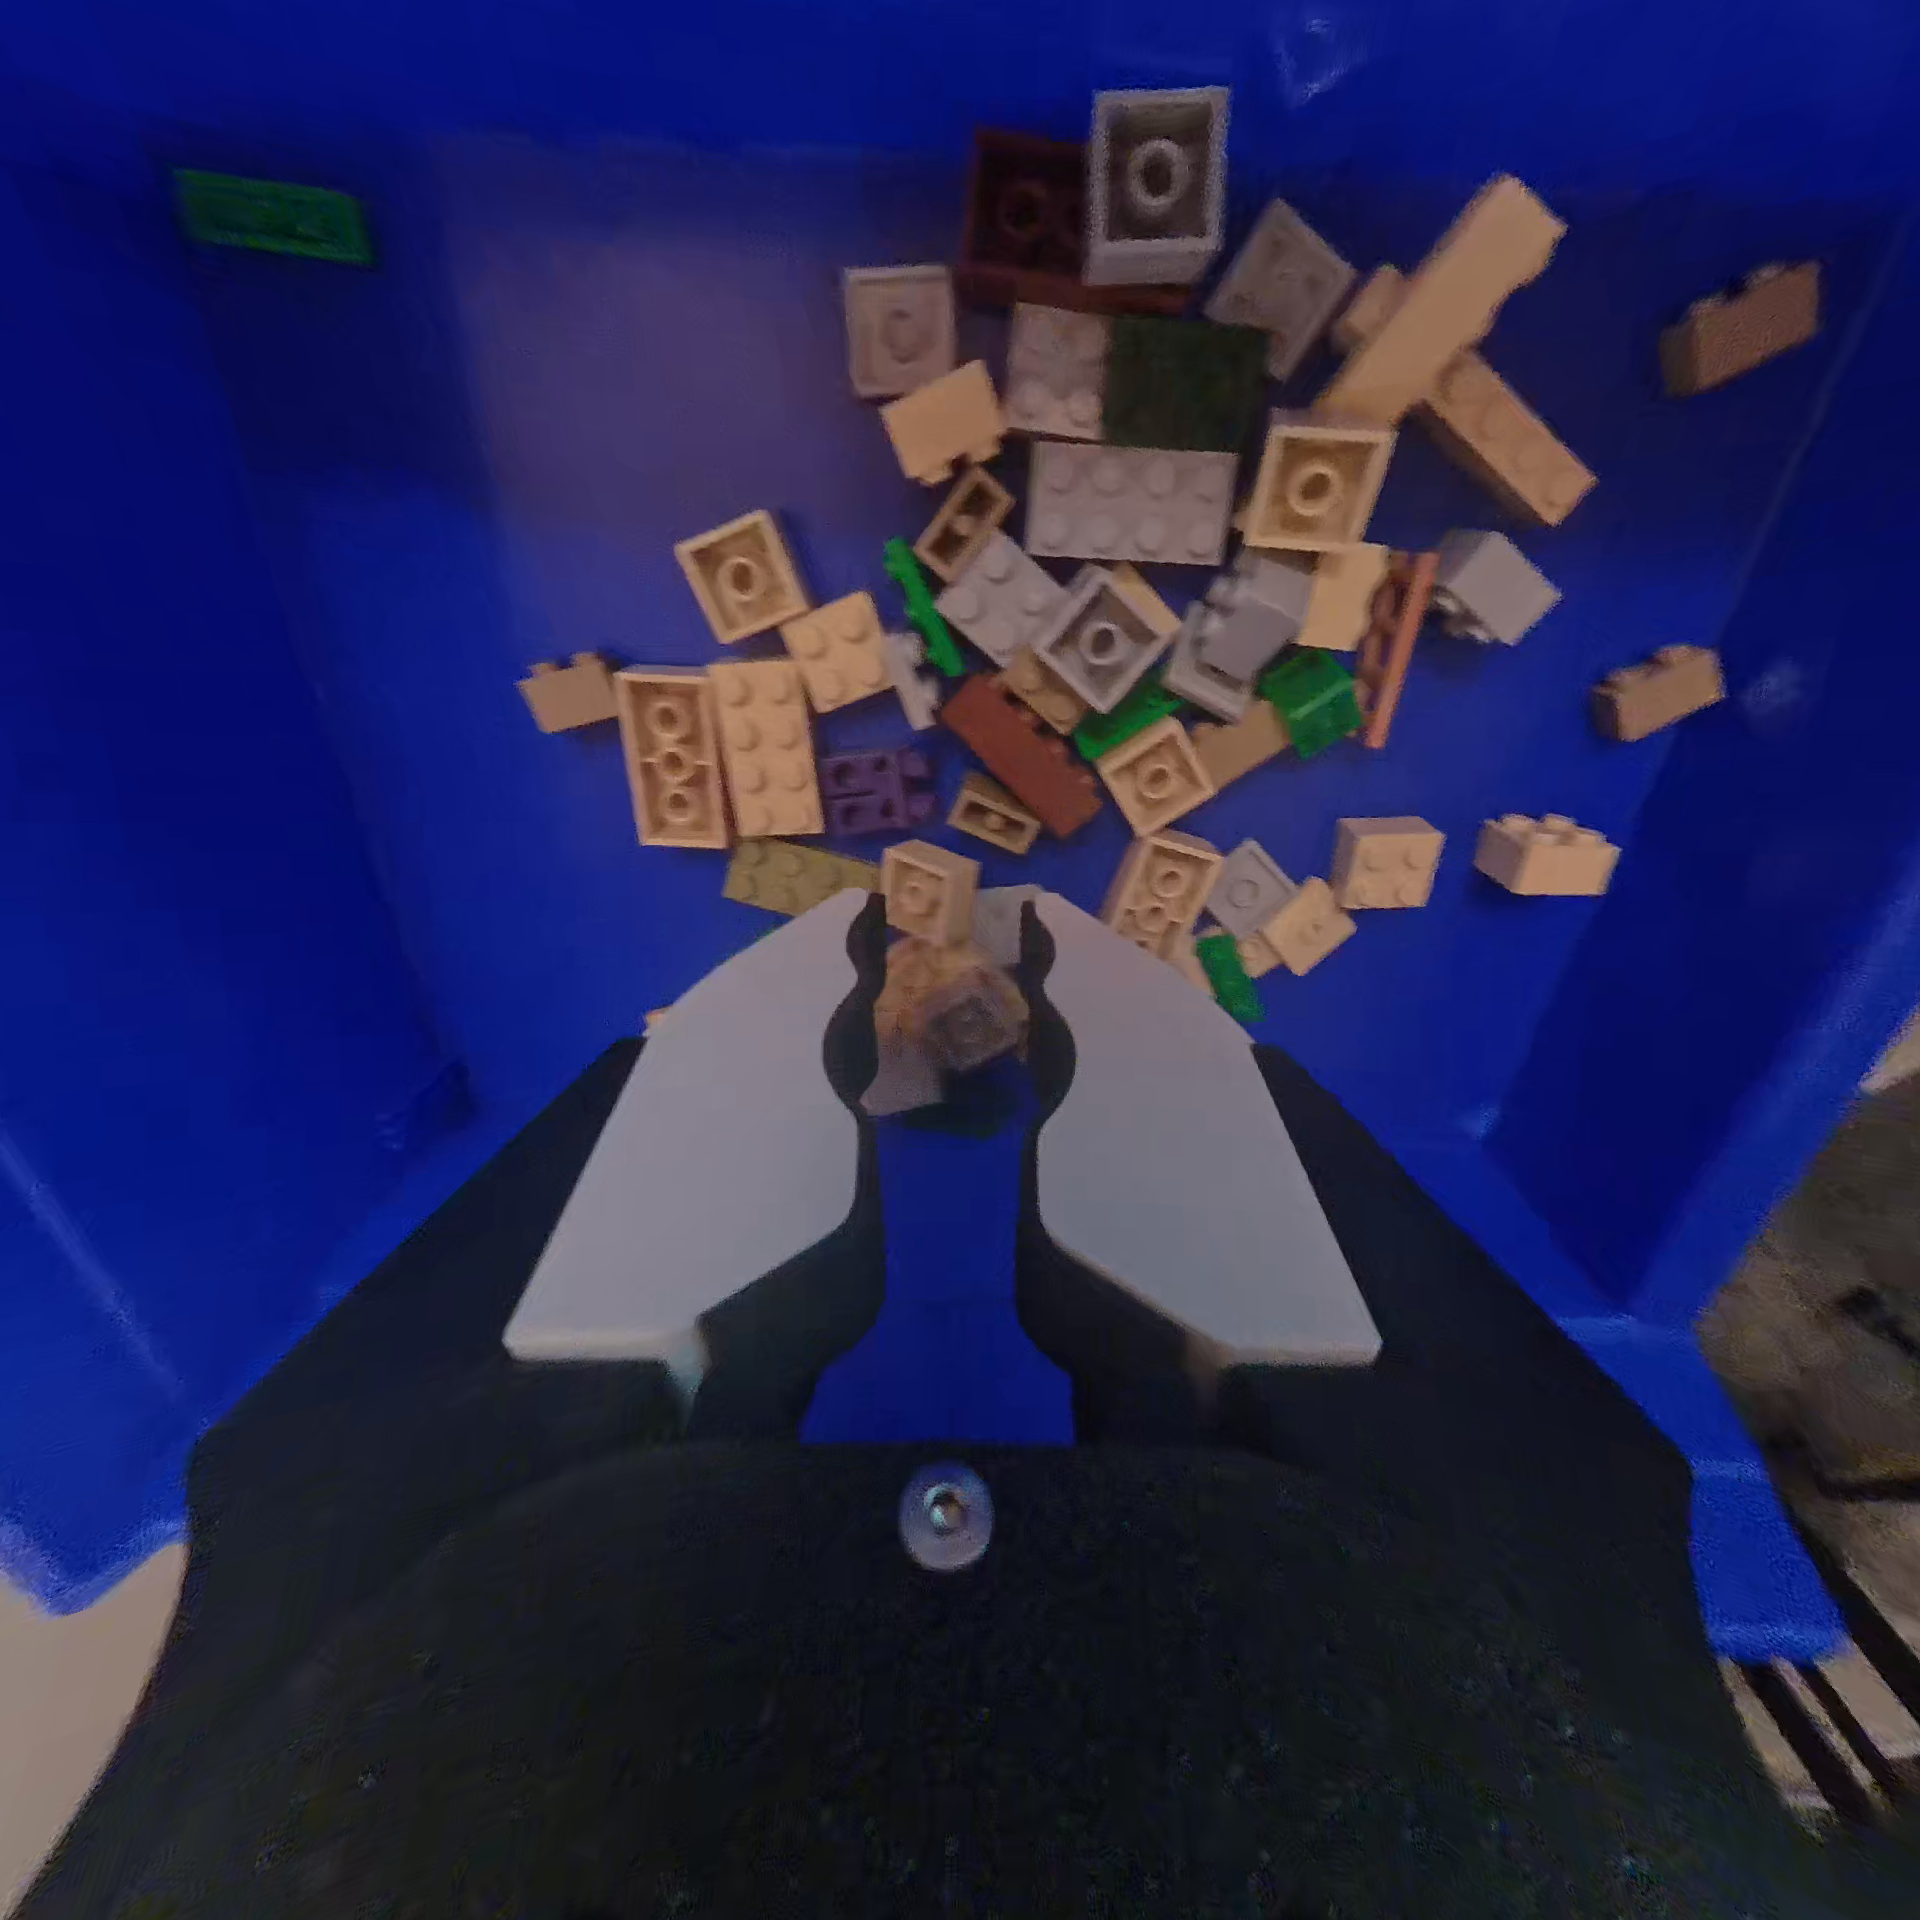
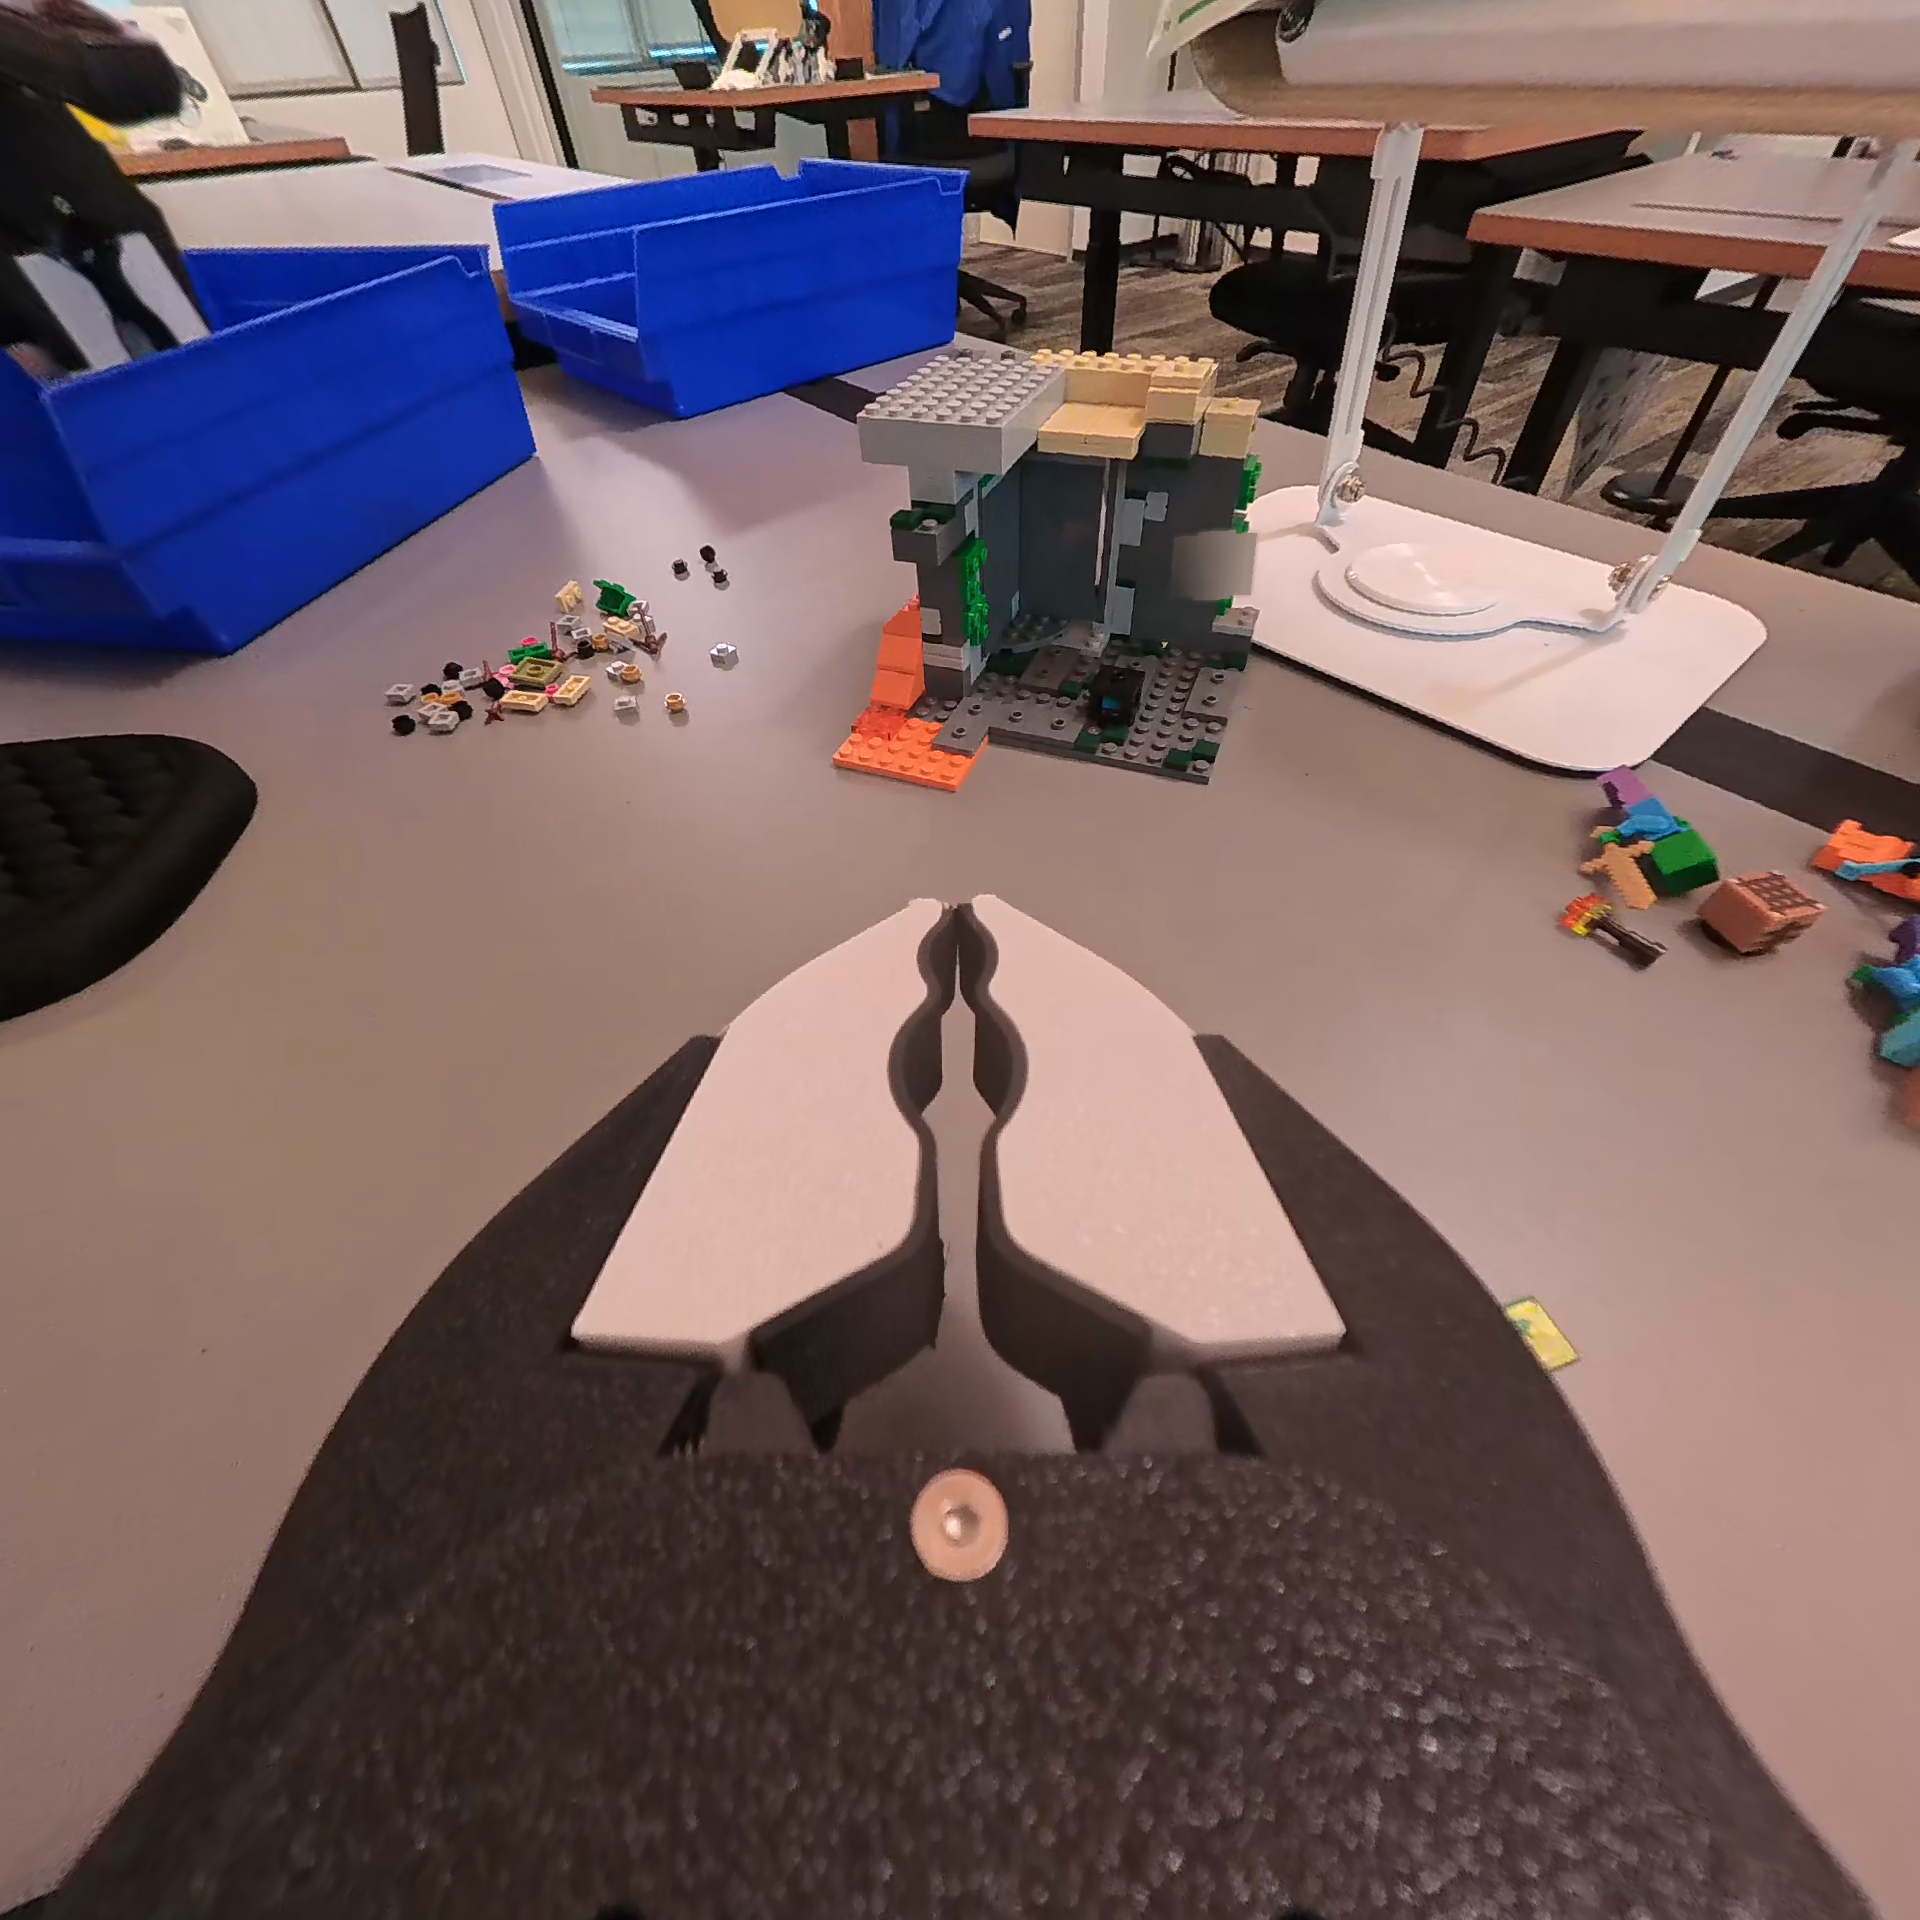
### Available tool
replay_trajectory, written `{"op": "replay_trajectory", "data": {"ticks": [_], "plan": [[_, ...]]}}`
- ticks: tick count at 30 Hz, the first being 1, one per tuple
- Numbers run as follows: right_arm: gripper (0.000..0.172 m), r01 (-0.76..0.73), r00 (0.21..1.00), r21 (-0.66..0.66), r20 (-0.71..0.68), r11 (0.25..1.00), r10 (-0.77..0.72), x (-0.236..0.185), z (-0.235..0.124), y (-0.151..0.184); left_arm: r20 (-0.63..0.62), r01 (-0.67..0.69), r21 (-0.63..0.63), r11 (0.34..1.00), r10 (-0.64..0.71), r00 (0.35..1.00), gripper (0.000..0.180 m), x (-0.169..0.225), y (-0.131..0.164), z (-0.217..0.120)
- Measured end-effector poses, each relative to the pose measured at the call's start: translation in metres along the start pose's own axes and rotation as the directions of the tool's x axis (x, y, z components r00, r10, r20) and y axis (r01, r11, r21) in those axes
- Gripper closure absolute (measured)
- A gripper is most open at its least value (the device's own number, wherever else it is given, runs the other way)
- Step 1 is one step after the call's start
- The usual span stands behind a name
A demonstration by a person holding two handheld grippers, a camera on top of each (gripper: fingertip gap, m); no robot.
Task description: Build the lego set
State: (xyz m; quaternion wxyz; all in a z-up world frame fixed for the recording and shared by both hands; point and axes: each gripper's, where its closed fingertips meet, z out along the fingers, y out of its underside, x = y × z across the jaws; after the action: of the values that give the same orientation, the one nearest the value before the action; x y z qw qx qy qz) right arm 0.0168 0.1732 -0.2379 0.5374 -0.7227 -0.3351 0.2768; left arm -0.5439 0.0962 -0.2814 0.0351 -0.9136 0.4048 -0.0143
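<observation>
Lying unseen rightward: binned bricks [image 1: 1132,582]

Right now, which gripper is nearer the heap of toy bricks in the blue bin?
Left. The left gripper reaches into the blue bin, right at the heap of toy bricks. The right gripper is outside, over the grey table.

A white lamp base [image 2: 1496,634] stands on the grey table [image 2: 1039,852], with desks [image 2: 1174,130] and chairs [image 2: 1278,301] behind.
</observation>
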Motion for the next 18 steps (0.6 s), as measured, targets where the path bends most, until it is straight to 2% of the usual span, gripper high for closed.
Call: {"op": "replay_trajectory", "data": {"ticks": [1,5,7,12,18], "plan": [[0.172,0.001,1.0,0.0,-0.001,1.0,-0.001,0.0,0.0,0.0,0.034,-0.018,0.004,1.0,0.018,0.999,0.156,-0.006,-0.001,0.001],[0.172,0.002,1.0,0.0,-0.008,1.0,-0.002,0.001,-0.001,0.0,0.117,-0.214,0.071,0.974,0.204,0.972,0.166,-0.008,-0.016,0.001],[0.172,0.001,1.0,-0.002,-0.011,1.0,-0.001,0.002,-0.001,0.001,0.147,-0.293,0.086,0.952,0.279,0.949,0.165,-0.007,-0.024,-0.001],[0.172,0.009,1.0,-0.01,-0.017,1.0,-0.009,0.002,0.001,0.002,0.146,-0.395,-0.003,0.919,0.391,0.909,0.154,-0.009,-0.019,0.007],[0.172,0.016,1.0,-0.014,-0.024,1.0,-0.017,0.001,0.002,0.003,0.127,-0.508,-0.094,0.856,0.516,0.847,0.157,-0.011,-0.015,0.015]]}}
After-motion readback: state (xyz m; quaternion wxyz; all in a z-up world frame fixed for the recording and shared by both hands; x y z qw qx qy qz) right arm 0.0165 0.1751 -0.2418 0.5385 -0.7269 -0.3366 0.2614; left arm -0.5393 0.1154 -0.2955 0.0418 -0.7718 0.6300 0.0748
